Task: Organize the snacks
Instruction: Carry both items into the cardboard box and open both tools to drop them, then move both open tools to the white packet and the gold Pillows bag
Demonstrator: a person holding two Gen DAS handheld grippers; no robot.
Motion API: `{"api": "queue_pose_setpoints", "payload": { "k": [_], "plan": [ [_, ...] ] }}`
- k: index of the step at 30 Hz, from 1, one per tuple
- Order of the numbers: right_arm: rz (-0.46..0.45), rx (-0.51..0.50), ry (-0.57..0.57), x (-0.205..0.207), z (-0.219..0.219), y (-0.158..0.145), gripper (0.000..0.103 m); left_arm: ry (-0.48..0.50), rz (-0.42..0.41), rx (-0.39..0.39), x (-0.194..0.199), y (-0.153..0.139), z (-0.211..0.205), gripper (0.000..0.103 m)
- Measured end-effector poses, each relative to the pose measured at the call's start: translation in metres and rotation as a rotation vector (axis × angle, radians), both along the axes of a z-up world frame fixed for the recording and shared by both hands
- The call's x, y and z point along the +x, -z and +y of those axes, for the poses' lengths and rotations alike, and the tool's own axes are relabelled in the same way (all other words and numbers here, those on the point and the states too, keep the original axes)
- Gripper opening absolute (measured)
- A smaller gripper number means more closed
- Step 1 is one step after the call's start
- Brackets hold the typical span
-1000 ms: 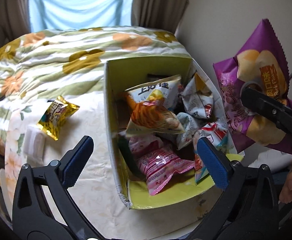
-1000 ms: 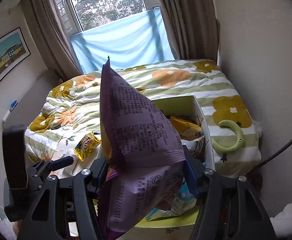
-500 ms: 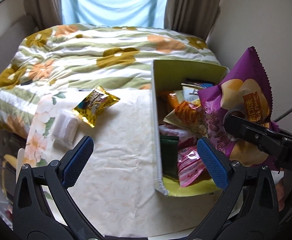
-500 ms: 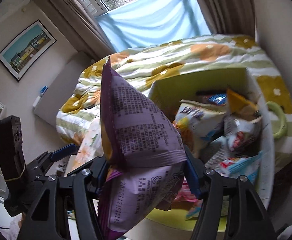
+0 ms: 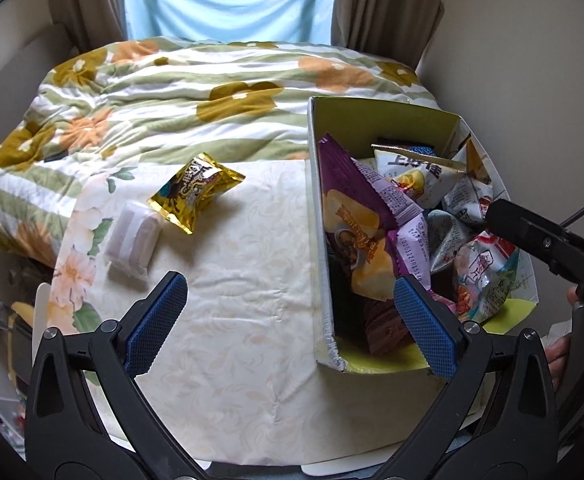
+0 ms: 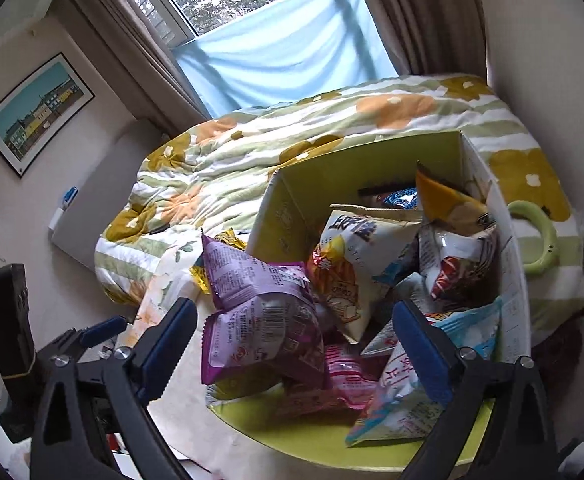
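A yellow-green box [image 5: 316,200] full of several snack bags stands on the right of the cloth-covered table. The purple chip bag [image 6: 260,320] lies in it, leaning on the box's left wall [image 6: 288,204]; in the left wrist view the purple bag [image 5: 355,216] shows there too. My right gripper [image 6: 295,332] hangs over it with jaws opening wide and pads clear of the bag. One of its fingers [image 5: 531,232] reaches over the box. My left gripper [image 5: 292,300] is open and empty above the table beside the box. A gold snack packet [image 5: 196,192] and a pale wrapped packet [image 5: 132,236] lie on the cloth.
The floral cloth [image 5: 232,320] covers the table, whose near edge runs along the bottom. Behind it is a bed with a flowered quilt [image 5: 212,80], a green curved object [image 6: 539,240] on it, then curtains and a window. A wall stands close on the right.
The right gripper's jaws have spread and let go of the purple bag, which dropped into the box. The left gripper has shifted left, bringing the gold and pale packets nearer the view's middle.
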State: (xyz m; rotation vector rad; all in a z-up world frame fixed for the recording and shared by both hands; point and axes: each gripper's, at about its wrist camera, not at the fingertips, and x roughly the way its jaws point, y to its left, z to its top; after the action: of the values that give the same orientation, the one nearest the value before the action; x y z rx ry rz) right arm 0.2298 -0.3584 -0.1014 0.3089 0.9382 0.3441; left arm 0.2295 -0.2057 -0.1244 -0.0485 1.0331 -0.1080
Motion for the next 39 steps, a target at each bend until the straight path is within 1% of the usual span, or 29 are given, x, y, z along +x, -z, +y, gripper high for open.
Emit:
{"api": "queue_pose_setpoints", "payload": {
  "k": [5,11,14,18,22,26,30,34,39],
  "plan": [
    [-0.033,-0.042,-0.014,-0.002,0.001,-0.007,0.097,0.016,-0.021,0.017,-0.005,-0.008,-0.001,0.102],
    [-0.068,-0.078,0.002,-0.011,0.011,-0.021,0.097,0.041,-0.072,0.018,-0.015,-0.026,0.016,0.102],
    [-0.082,-0.102,0.028,-0.020,0.022,-0.034,0.097,0.056,-0.104,0.023,-0.019,-0.040,0.033,0.102],
    [-0.118,-0.156,0.069,-0.032,0.045,-0.049,0.098,0.075,-0.136,0.049,-0.026,-0.056,0.064,0.102],
    [-0.136,-0.153,0.110,-0.040,0.071,-0.060,0.098,0.083,-0.145,0.062,-0.032,-0.063,0.102,0.102],
    [-0.148,-0.183,0.135,-0.045,0.110,-0.067,0.098,0.074,-0.126,0.057,-0.032,-0.060,0.148,0.102],
    [-0.150,-0.199,0.150,-0.043,0.150,-0.066,0.098,0.069,-0.097,0.051,-0.029,-0.050,0.194,0.102],
    [-0.139,-0.202,0.169,-0.035,0.187,-0.056,0.098,0.075,-0.062,0.046,-0.019,-0.035,0.235,0.102],
    [-0.113,-0.203,0.182,-0.015,0.219,-0.042,0.098,0.101,-0.003,0.042,0.001,-0.010,0.265,0.102]
  ]
}}
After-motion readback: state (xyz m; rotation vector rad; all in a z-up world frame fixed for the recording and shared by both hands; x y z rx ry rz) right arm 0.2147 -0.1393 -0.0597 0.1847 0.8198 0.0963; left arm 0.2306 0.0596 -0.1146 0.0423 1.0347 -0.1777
